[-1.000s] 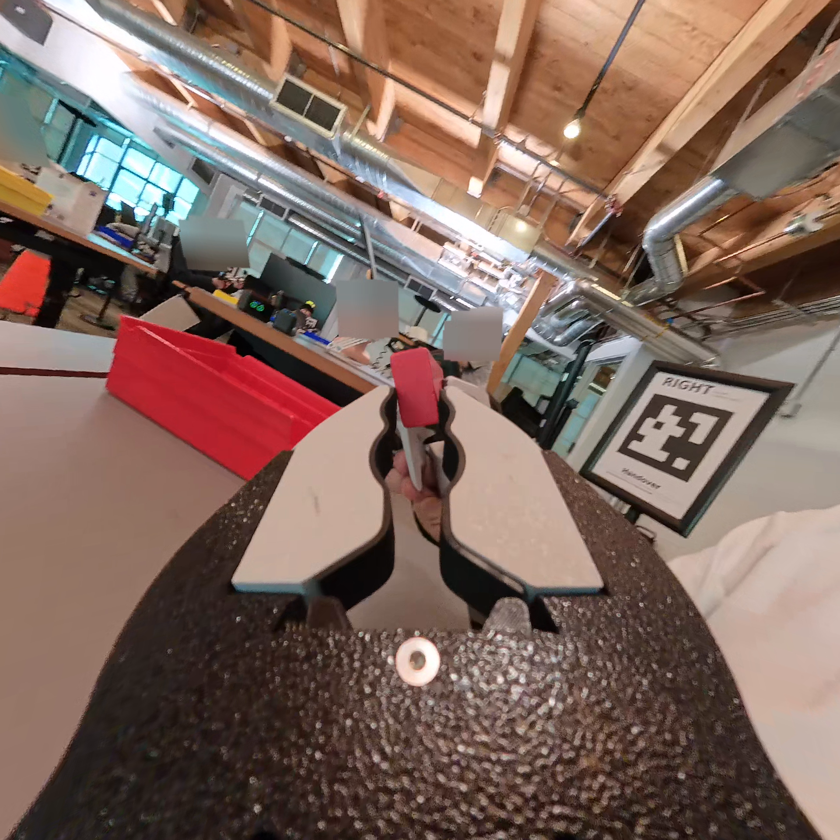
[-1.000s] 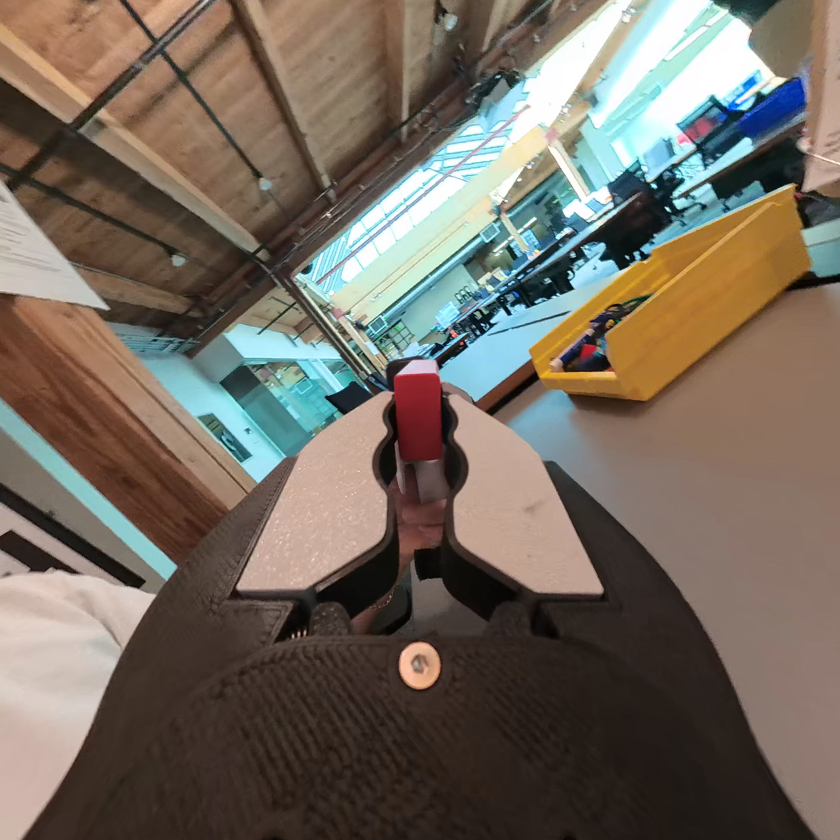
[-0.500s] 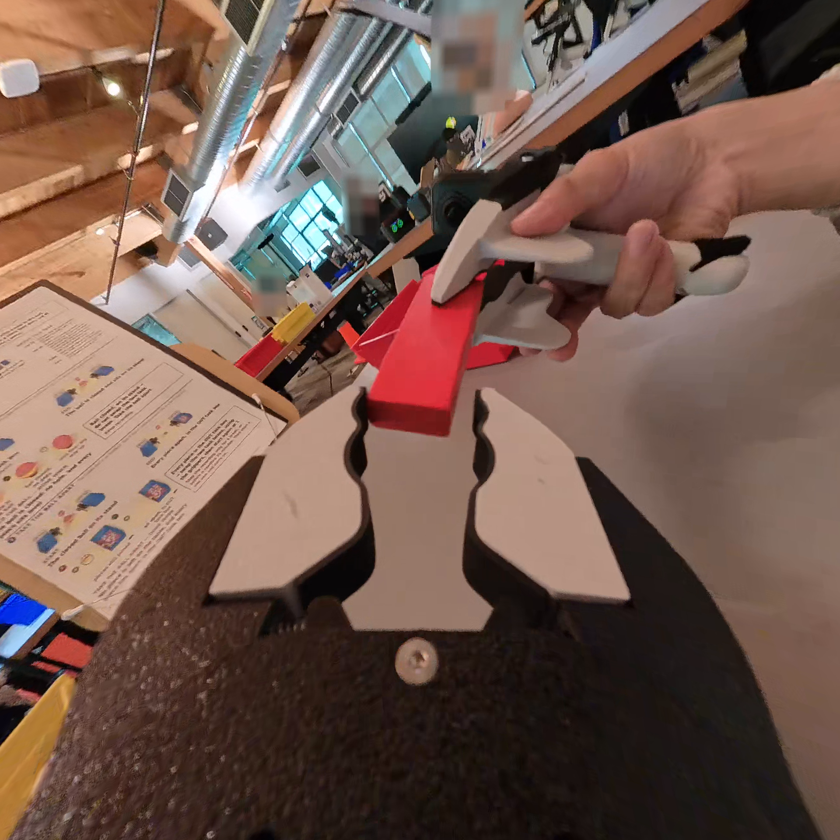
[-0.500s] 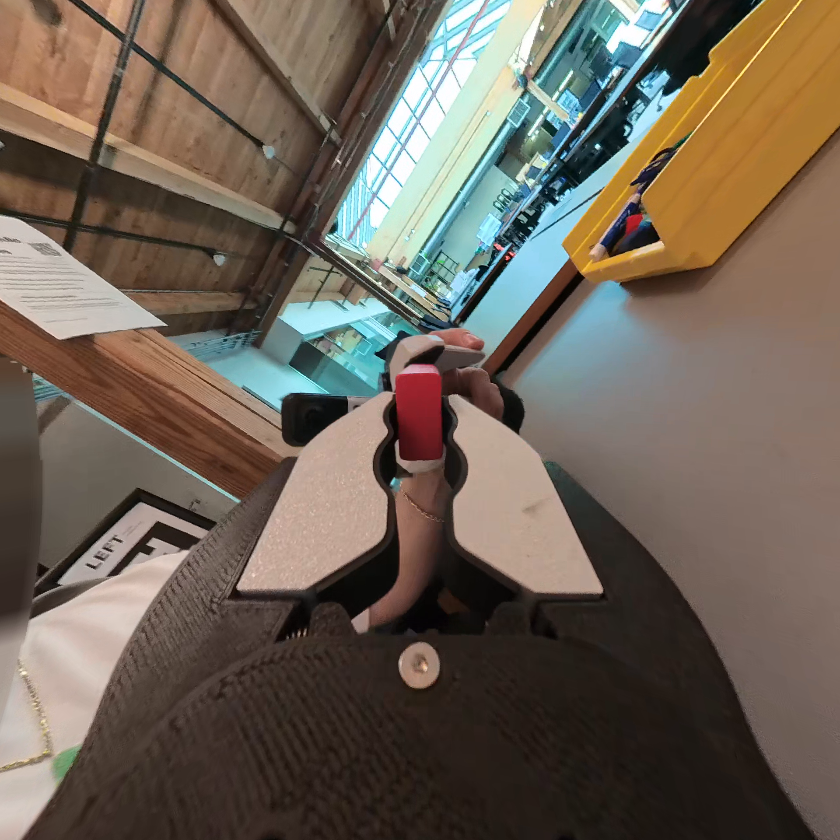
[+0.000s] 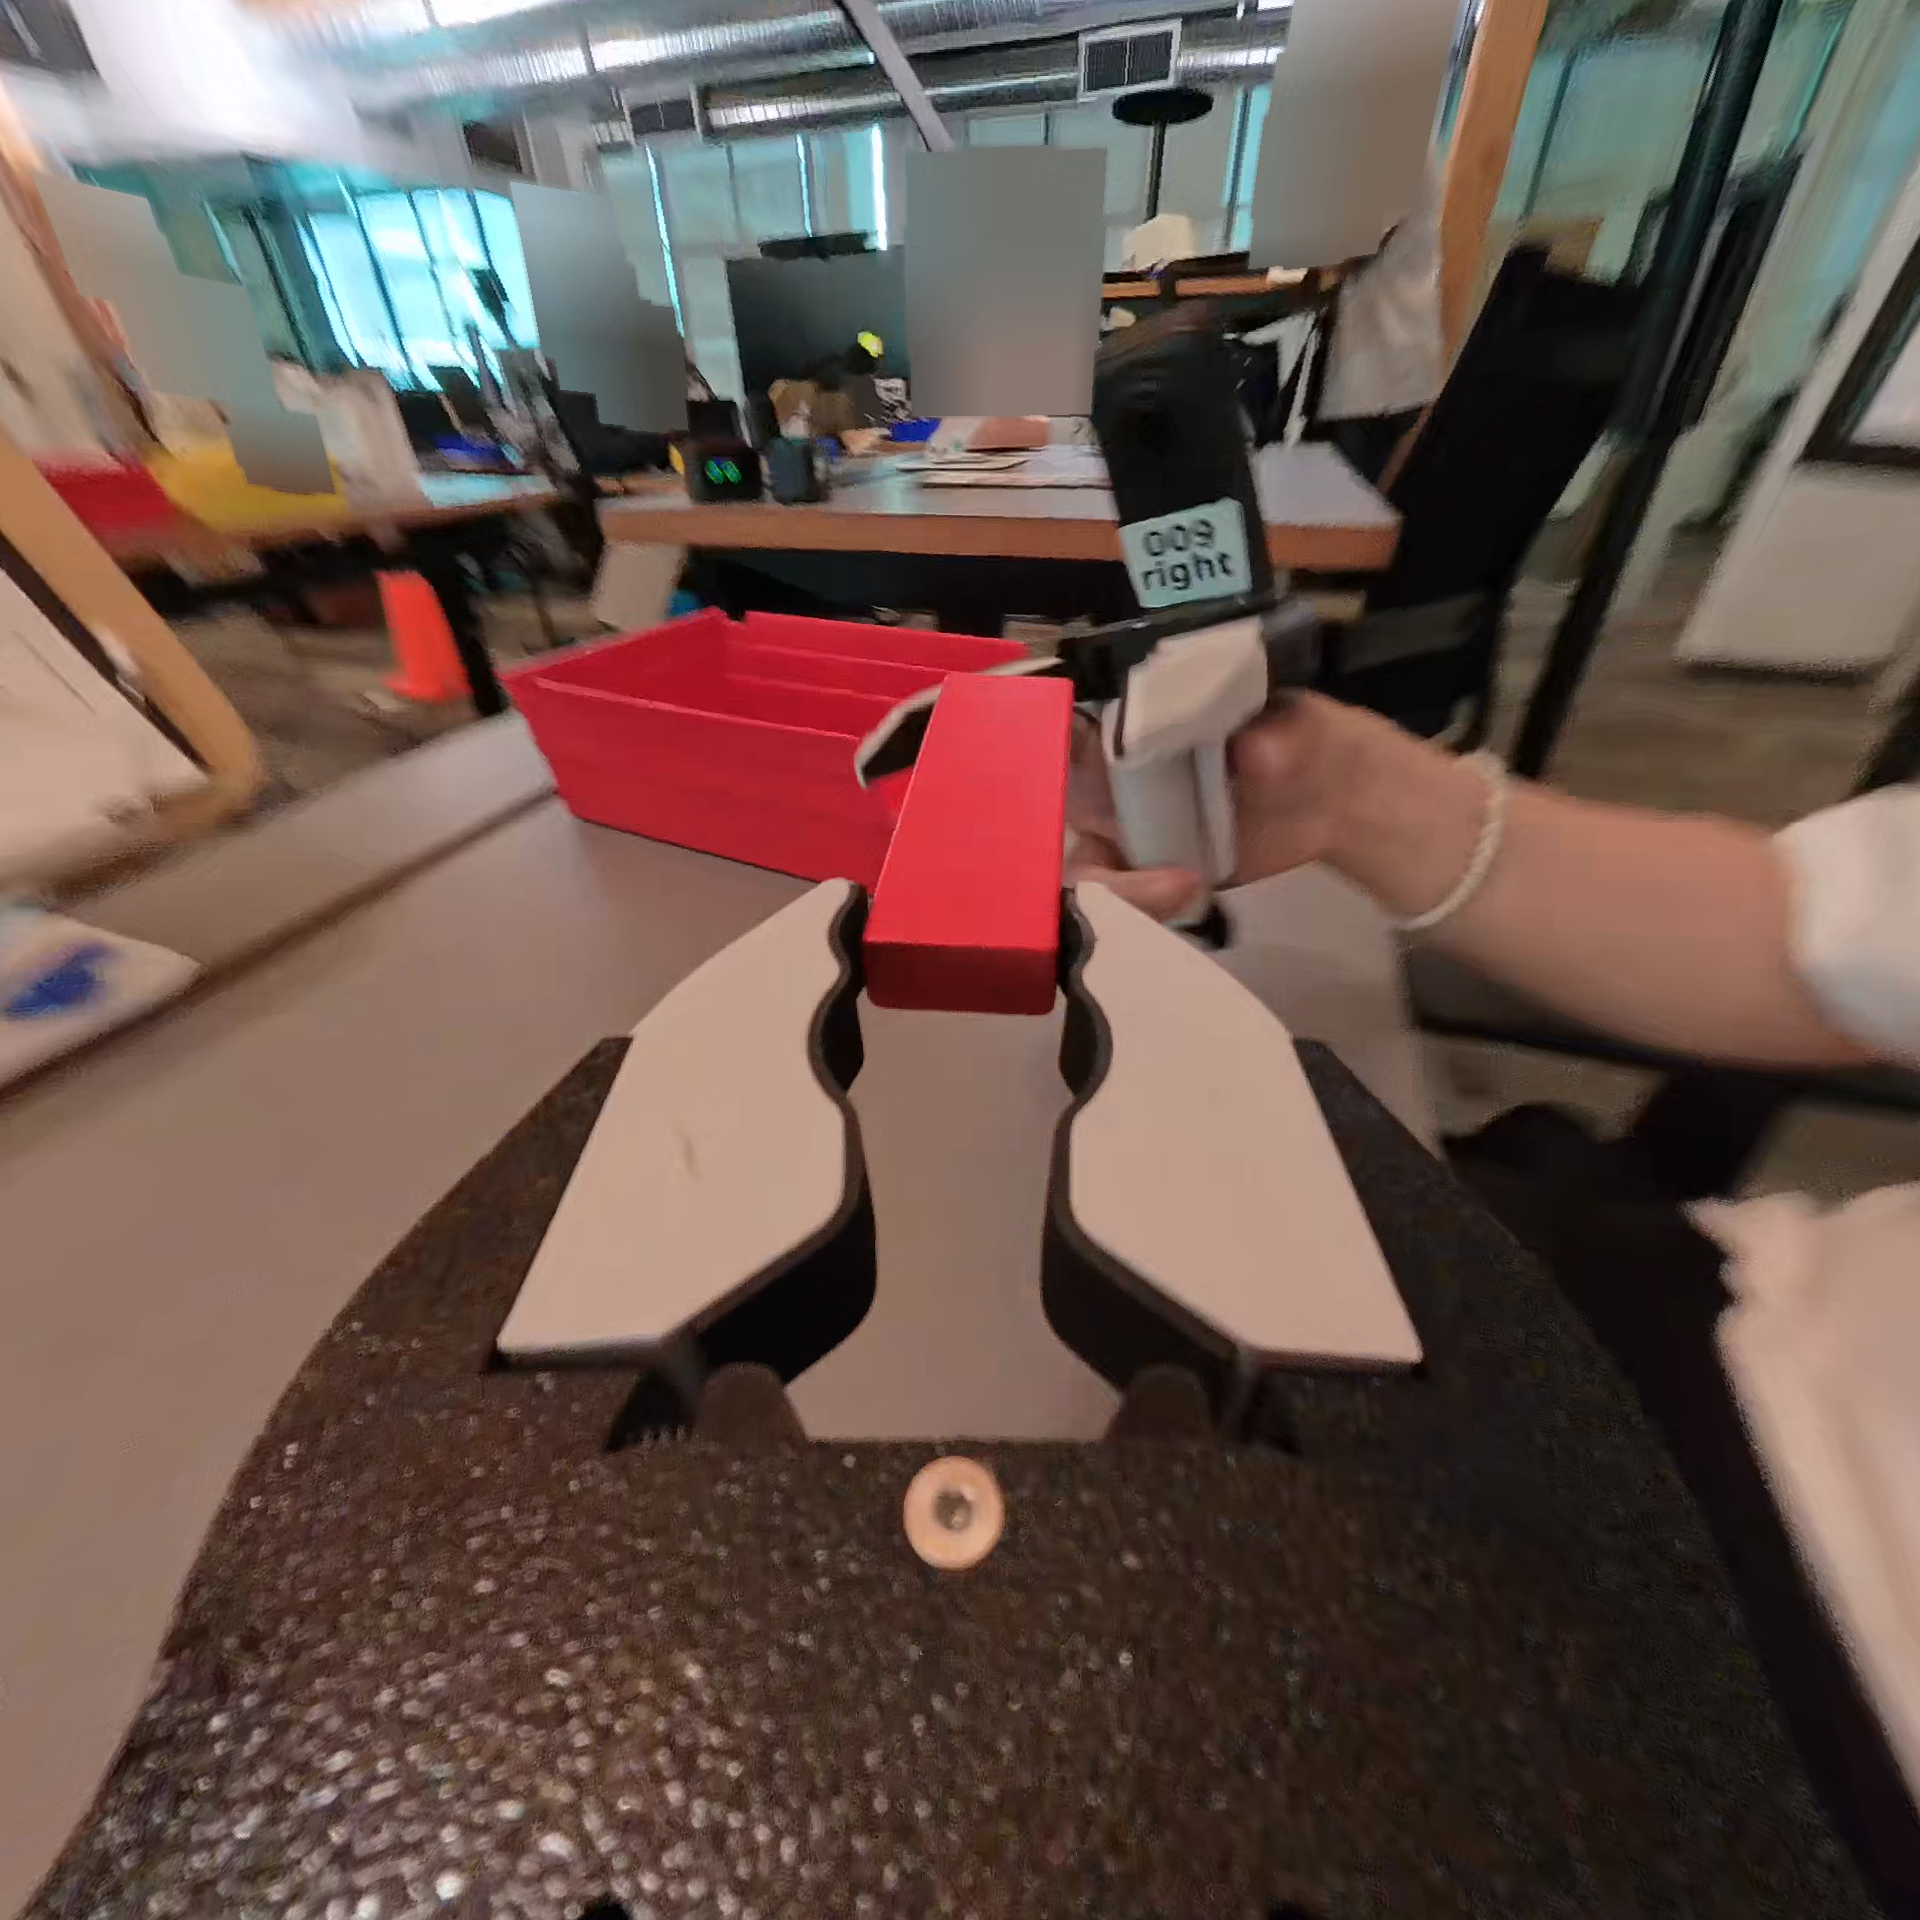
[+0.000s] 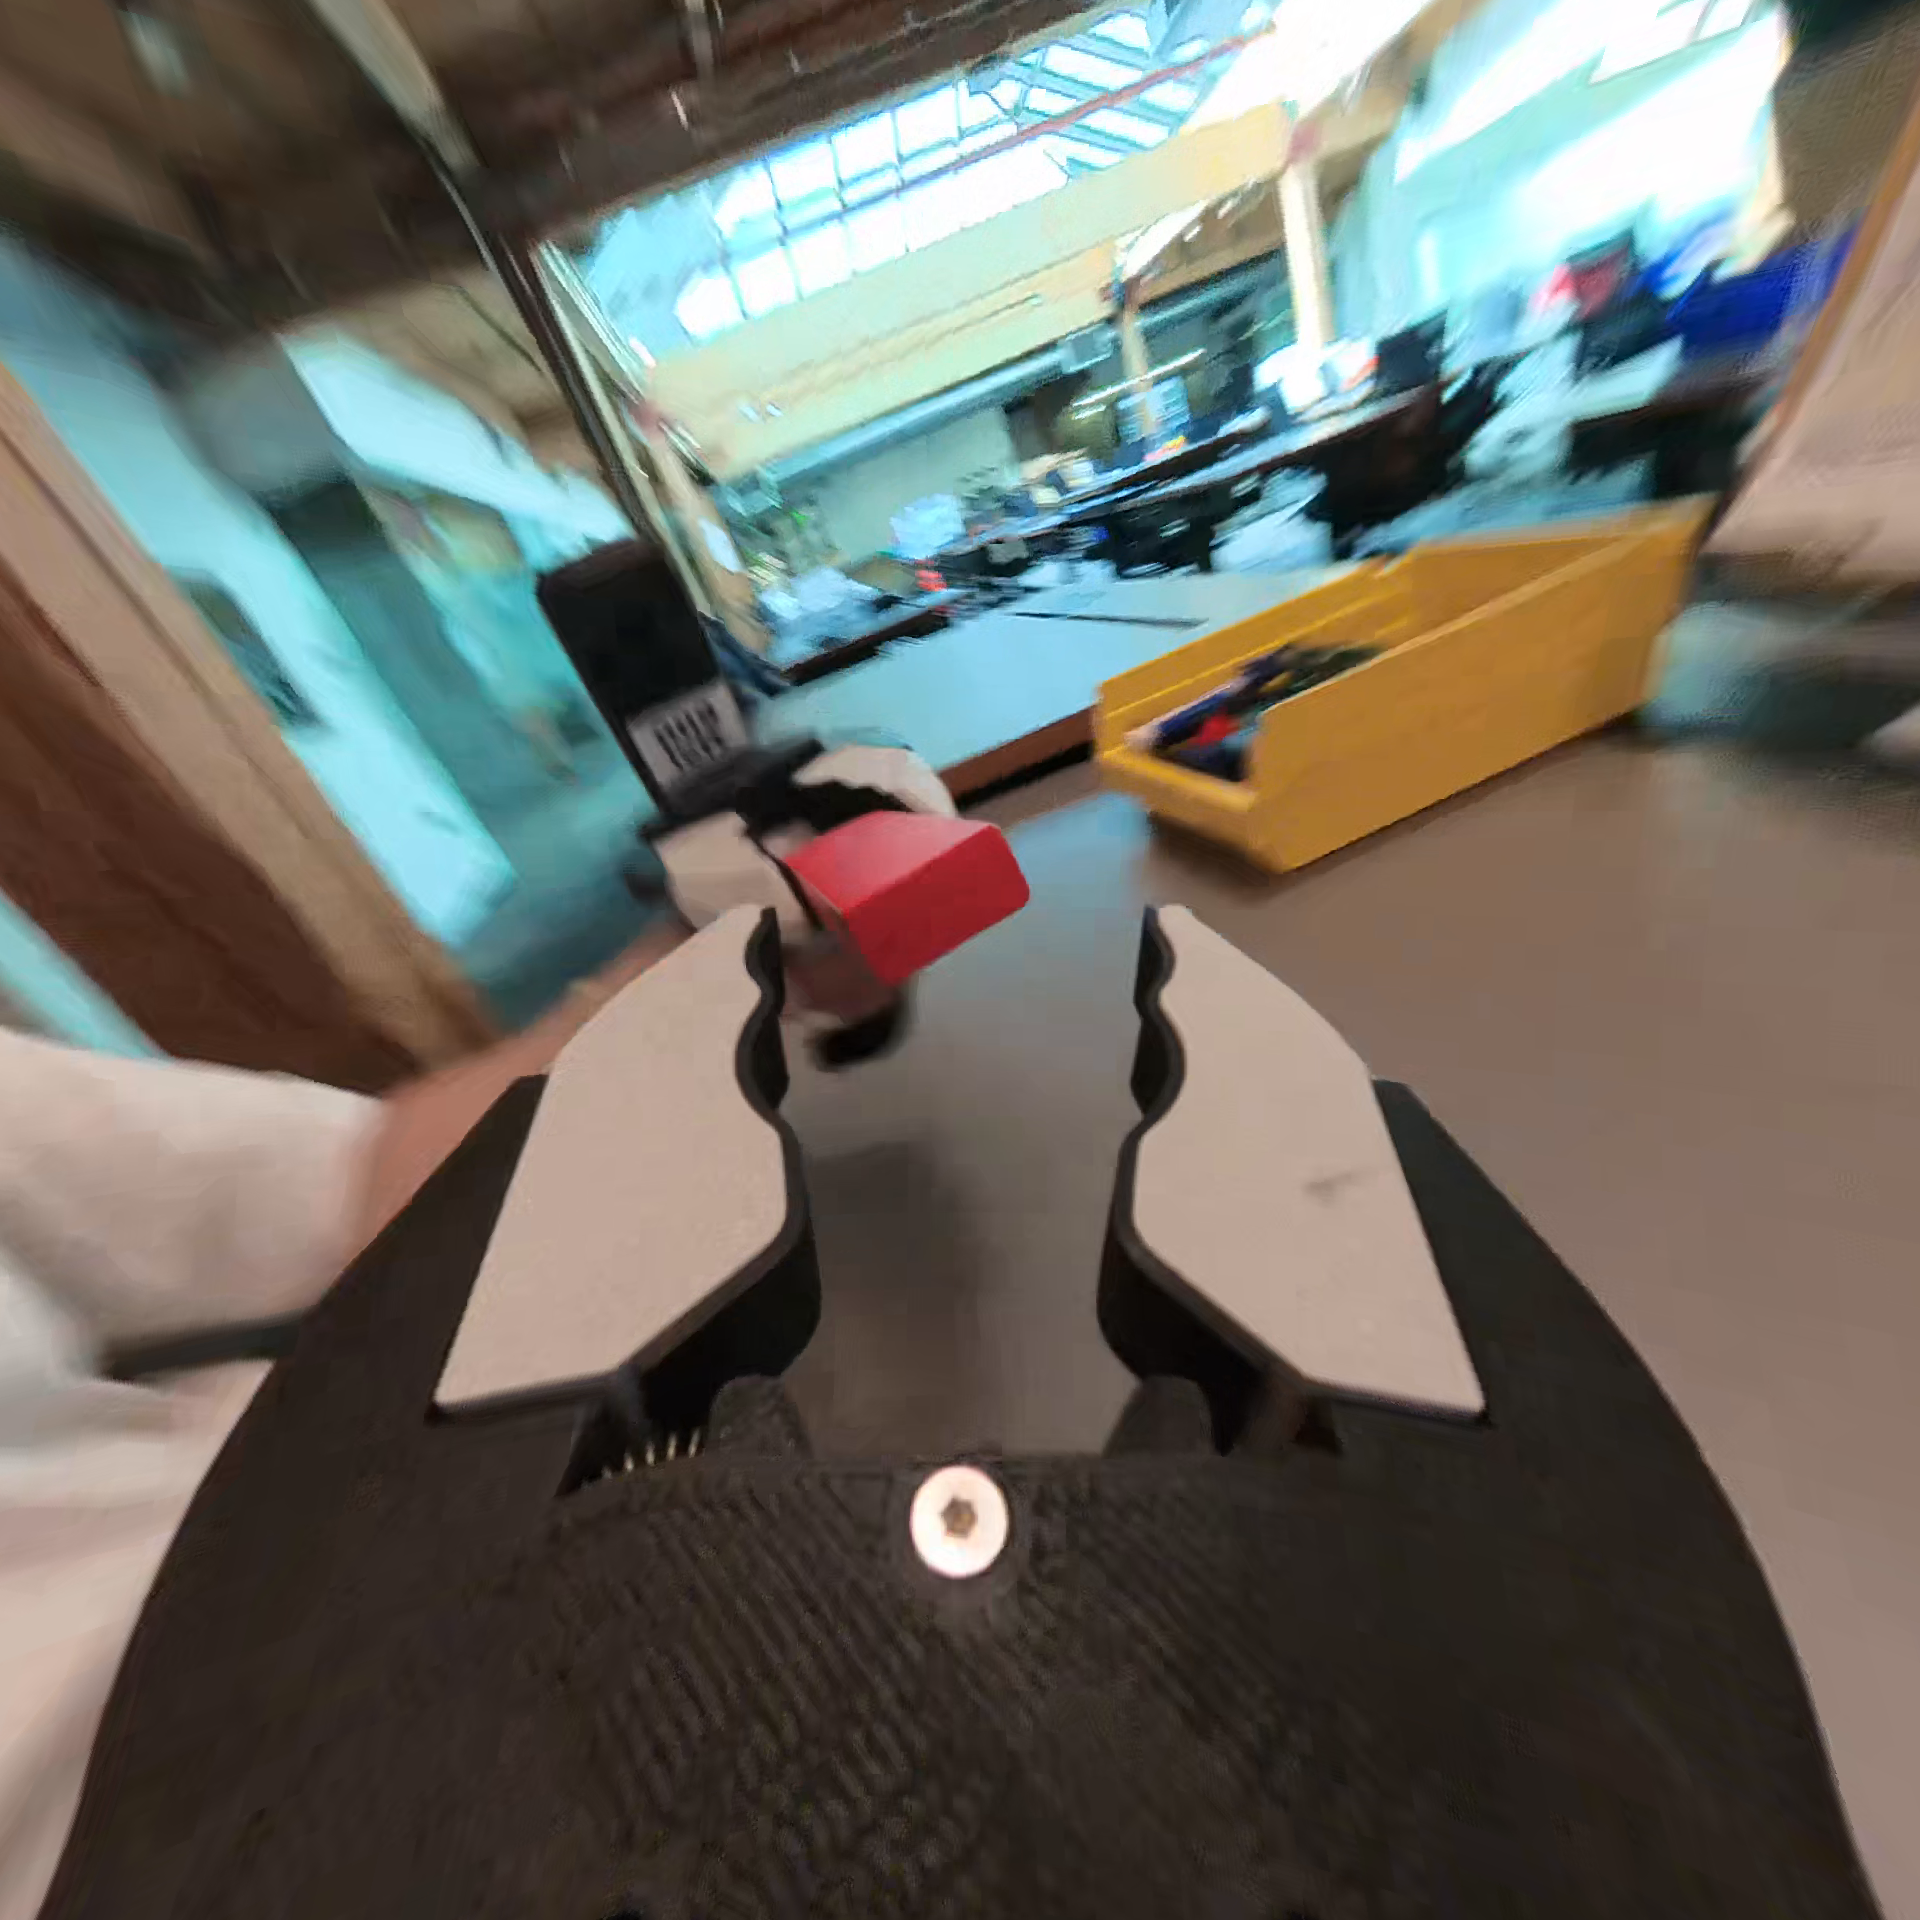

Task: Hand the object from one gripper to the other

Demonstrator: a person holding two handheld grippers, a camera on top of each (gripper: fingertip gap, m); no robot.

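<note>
Room: open-plan workshop office, partly motion-blurred
Table: grey-brown tabletop
Bins: red bin and yellow bin on the table
Furniture: wood-edged desk, dark monitor
Floor: orange cone
Structure: wooden post
Light: bright windows

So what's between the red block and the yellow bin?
Just bare table between block and bin, shown in the right wrist view.

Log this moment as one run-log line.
stage: handover done | left gripper: shut on red rectangular block | right gripper: open, clear of block
</note>
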